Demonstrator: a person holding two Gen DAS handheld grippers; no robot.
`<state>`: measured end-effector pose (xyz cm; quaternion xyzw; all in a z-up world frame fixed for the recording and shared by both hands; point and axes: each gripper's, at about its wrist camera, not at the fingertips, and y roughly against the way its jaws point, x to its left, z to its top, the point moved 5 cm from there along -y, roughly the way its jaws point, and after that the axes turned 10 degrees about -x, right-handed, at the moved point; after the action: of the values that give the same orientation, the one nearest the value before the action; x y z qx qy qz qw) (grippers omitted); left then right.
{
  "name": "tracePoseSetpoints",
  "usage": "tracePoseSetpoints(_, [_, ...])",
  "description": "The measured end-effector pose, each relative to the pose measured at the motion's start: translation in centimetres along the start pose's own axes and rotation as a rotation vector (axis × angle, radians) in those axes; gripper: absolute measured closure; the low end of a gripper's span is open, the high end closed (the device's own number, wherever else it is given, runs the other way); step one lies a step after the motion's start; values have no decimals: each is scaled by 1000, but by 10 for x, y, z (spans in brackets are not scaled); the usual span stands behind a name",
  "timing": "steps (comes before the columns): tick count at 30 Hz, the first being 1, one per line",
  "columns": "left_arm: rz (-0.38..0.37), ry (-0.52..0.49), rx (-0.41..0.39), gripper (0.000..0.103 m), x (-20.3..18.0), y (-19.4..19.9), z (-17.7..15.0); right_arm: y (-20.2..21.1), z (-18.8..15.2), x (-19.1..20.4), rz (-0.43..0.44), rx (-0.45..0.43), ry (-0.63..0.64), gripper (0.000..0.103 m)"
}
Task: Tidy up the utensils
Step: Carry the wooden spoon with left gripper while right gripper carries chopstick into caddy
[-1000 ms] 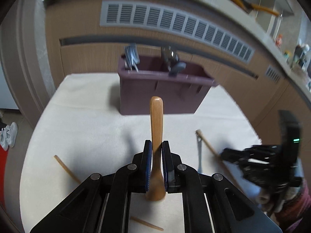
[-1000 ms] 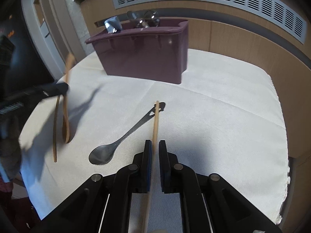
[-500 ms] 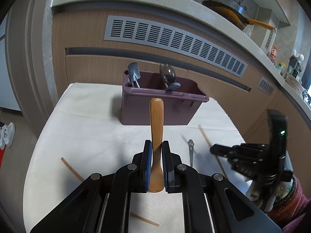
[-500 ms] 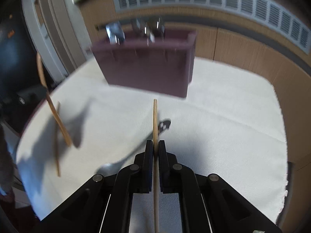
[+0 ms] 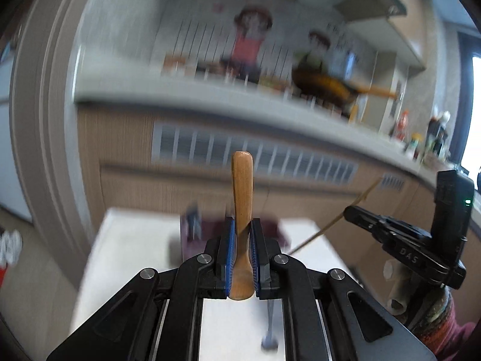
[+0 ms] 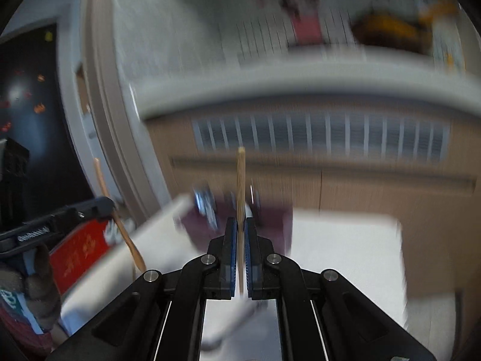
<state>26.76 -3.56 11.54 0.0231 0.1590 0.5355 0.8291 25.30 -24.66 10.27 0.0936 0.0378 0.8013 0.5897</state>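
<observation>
Your left hand-held gripper (image 5: 241, 242) clamps the wooden spoon (image 5: 242, 198) upright, your right hand-held gripper (image 6: 240, 240) clamps a chopstick (image 6: 240, 186), and the maroon utensil caddy (image 6: 270, 225) lies ahead, below both tips.

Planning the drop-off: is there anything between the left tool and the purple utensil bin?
In the left wrist view, only bare white cloth shows between the left tool, shut on the wooden spoon, and the blurred purple bin.
</observation>
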Motion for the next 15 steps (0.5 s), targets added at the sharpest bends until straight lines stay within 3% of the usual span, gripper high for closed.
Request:
tracePoseSetpoints(4, [6, -9, -109, 93, 0, -18, 55, -7, 64, 11, -33, -114, 97, 98])
tracePoseSetpoints(7, [32, -24, -149, 93, 2, -39, 70, -27, 86, 11, -60, -131, 130, 98])
tracePoseSetpoints(15, [59, -29, -124, 93, 13, -92, 43, -62, 68, -3, -80, -69, 147, 98])
